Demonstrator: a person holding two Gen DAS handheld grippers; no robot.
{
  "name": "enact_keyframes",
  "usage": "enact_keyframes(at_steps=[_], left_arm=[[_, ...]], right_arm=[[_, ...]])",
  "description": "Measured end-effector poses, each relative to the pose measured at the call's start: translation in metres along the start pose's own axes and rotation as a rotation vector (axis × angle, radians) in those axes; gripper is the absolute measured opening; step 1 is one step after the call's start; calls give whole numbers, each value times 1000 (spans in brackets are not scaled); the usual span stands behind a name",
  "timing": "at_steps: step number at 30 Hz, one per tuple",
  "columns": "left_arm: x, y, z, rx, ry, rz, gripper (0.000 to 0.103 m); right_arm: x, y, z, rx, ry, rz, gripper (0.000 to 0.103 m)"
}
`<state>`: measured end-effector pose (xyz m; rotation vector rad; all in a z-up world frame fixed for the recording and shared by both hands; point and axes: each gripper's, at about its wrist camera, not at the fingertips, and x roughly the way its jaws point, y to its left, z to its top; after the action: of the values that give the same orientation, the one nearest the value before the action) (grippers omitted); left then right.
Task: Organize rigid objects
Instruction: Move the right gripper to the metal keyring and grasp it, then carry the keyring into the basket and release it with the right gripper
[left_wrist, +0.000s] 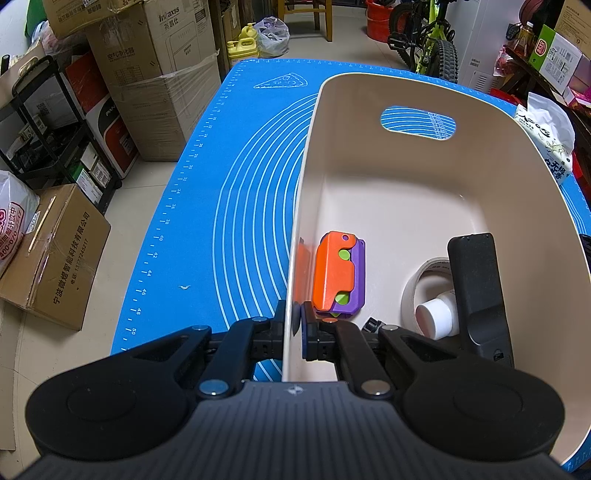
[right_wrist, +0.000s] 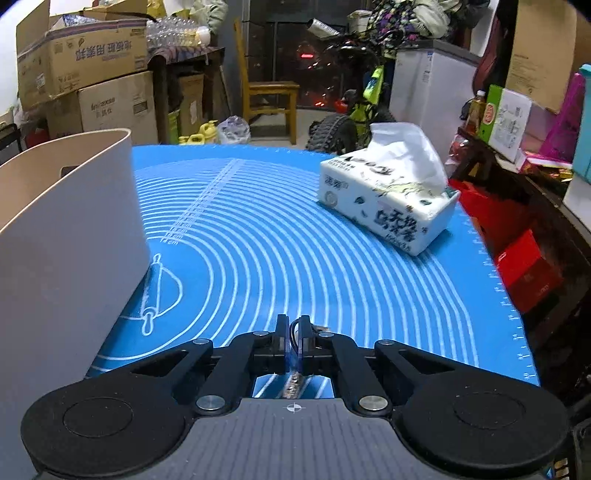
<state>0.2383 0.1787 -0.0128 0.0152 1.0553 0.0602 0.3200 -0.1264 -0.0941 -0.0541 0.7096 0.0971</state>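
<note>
A beige plastic bin (left_wrist: 306, 177) stands on the blue baking mat (left_wrist: 207, 206). Inside it lie an orange-and-purple toy (left_wrist: 338, 275), a black remote-like device (left_wrist: 478, 291), a tape roll (left_wrist: 419, 280) and a white bottle (left_wrist: 437, 317). My left gripper (left_wrist: 293, 321) is shut on the bin's left wall, one finger outside and one inside. In the right wrist view my right gripper (right_wrist: 294, 334) is shut on a small object with a thin black loop and a metal part (right_wrist: 294, 384), held low above the mat (right_wrist: 277, 240). The bin (right_wrist: 70, 229) stands to its left.
A tissue pack (right_wrist: 388, 199) lies on the mat's far right; it also shows in the left wrist view (left_wrist: 546, 136). Cardboard boxes (left_wrist: 147, 74) and a black shelf (left_wrist: 48, 129) stand left of the table. A bicycle (left_wrist: 432, 40) and a wooden chair (right_wrist: 269, 96) stand beyond.
</note>
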Motion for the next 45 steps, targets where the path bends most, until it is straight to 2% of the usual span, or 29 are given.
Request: enact_keyframes(at_steps=[7, 12, 20, 27, 39, 45], left_arm=[[0, 0, 0, 0, -1, 2, 8], [0, 0, 0, 0, -1, 2, 8], [0, 0, 0, 0, -1, 1, 8], [0, 0, 0, -2, -3, 1, 8], [-1, 0, 0, -2, -4, 0, 8], [0, -1, 0, -2, -5, 0, 8]], right_arm=[[-4, -8, 2, 52, -18, -18, 14], [-16, -22, 4, 118, -58, 6, 13], [-30, -15, 9, 103, -97, 14, 13], [-63, -1, 27, 73, -181, 40, 13], [-127, 49, 76, -16, -327, 175, 13], [-143, 80, 96, -58, -348, 259, 13]])
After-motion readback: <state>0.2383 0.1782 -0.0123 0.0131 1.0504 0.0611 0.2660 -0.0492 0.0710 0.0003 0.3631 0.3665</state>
